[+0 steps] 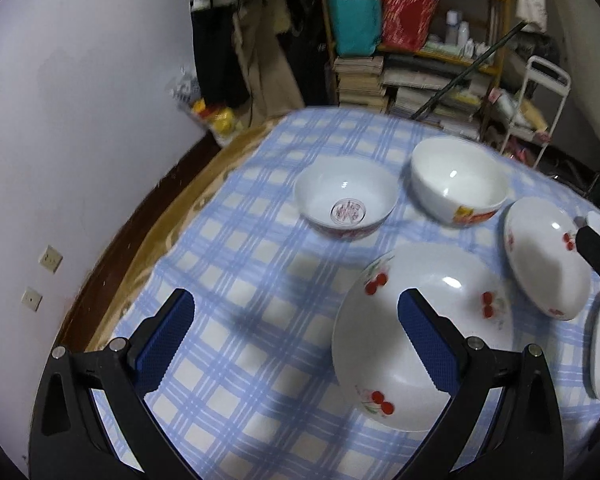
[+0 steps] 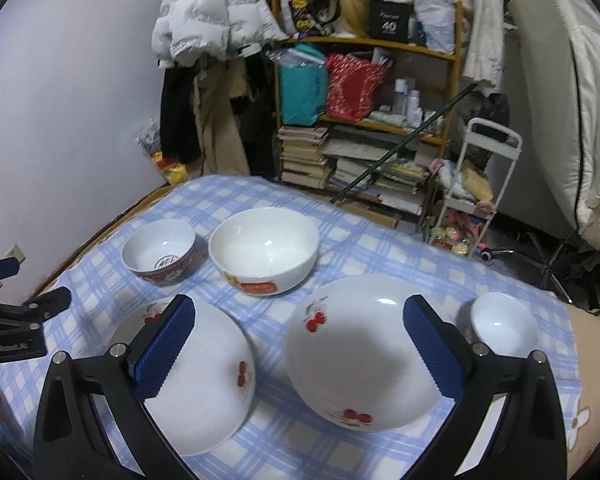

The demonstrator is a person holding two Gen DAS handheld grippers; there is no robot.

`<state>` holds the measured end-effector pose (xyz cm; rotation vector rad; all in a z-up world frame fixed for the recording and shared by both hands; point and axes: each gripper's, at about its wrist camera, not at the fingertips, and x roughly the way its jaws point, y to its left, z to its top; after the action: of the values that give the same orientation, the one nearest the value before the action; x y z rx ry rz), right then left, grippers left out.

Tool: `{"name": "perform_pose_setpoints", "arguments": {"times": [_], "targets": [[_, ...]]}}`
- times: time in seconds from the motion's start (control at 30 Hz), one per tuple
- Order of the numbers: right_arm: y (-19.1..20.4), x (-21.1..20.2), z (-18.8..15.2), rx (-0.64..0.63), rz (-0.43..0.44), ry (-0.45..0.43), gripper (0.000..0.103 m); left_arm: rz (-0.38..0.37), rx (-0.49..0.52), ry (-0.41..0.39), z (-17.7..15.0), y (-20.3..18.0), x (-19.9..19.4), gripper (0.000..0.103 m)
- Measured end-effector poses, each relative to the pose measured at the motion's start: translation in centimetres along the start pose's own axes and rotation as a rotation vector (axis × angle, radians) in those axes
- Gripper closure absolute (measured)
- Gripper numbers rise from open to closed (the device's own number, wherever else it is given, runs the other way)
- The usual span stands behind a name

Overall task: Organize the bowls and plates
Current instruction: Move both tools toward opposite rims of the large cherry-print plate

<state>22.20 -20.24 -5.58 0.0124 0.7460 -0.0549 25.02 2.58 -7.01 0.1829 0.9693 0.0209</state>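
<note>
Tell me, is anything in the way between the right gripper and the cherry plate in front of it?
Nothing visible is. The right gripper is open and hangs right above the cherry plate, with only air between. The small bowl sits off to the side.

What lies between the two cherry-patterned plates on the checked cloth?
Nothing: in the right wrist view only bare checked tablecloth separates the left cherry plate from the right cherry plate; they do not touch.

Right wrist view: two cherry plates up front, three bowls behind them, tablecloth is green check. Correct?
Not quite: the tablecloth is blue and white check, as the right wrist view shows. The rest holds: two cherry plates in front, with three bowls farther back.
</note>
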Motion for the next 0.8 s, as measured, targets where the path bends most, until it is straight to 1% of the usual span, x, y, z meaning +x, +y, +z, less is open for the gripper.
{"name": "perform_pose_setpoints", "arguments": {"times": [0.03,0.13,0.27,0.3,0.33,0.43,0.47,0.5,0.53,0.6,0.67,0.73,0.8], "targets": [[0.2,0.4,-0.2,-0.003,-0.015,0.007,0.000,-0.001,0.000,0.020,-0.2,0.1,0.7,0.003],[0.8,1.7,-0.9,-0.013,0.014,0.045,0.000,-0.006,0.004,0.064,-0.5,0.1,2.2,0.003],[1.8,3.0,-1.5,-0.061,0.024,0.098,0.001,-0.019,-0.006,0.113,-0.6,0.0,3.8,0.003],[2.1,3.2,-1.6,-0.080,0.021,0.104,0.005,-0.014,-0.014,0.126,-0.7,0.0,4.2,0.003],[2.5,3.2,-1.7,-0.107,0.015,0.100,0.005,-0.011,-0.019,0.132,-0.7,0.2,4.6,0.003],[3.5,3.3,-1.9,-0.154,0.031,0.100,0.006,-0.008,-0.024,0.167,-0.8,0.1,5.6,0.003],[3.8,3.5,-1.9,-0.159,0.030,0.108,0.009,-0.011,-0.026,0.179,-0.8,0.0,5.9,0.003],[3.9,3.8,-2.1,-0.164,0.032,0.120,0.016,-0.023,-0.031,0.204,-1.0,0.0,6.3,0.003],[4.0,4.1,-2.3,-0.168,0.030,0.135,0.019,-0.032,-0.038,0.221,-1.2,0.0,6.6,0.003],[4.0,4.4,-2.5,-0.173,0.024,0.146,0.021,-0.026,-0.043,0.236,-1.6,-0.2,7.0,0.003],[3.9,4.7,-2.8,-0.166,0.046,0.164,0.022,-0.020,-0.045,0.247,-1.9,-0.3,7.3,0.003],[3.8,5.1,-3.0,-0.154,0.058,0.189,0.024,-0.022,-0.046,0.268,-2.1,-0.5,7.9,0.003],[3.8,5.5,-3.2,-0.154,0.065,0.211,0.033,-0.018,-0.037,0.278,-2.2,-0.6,8.1,0.003]]}}
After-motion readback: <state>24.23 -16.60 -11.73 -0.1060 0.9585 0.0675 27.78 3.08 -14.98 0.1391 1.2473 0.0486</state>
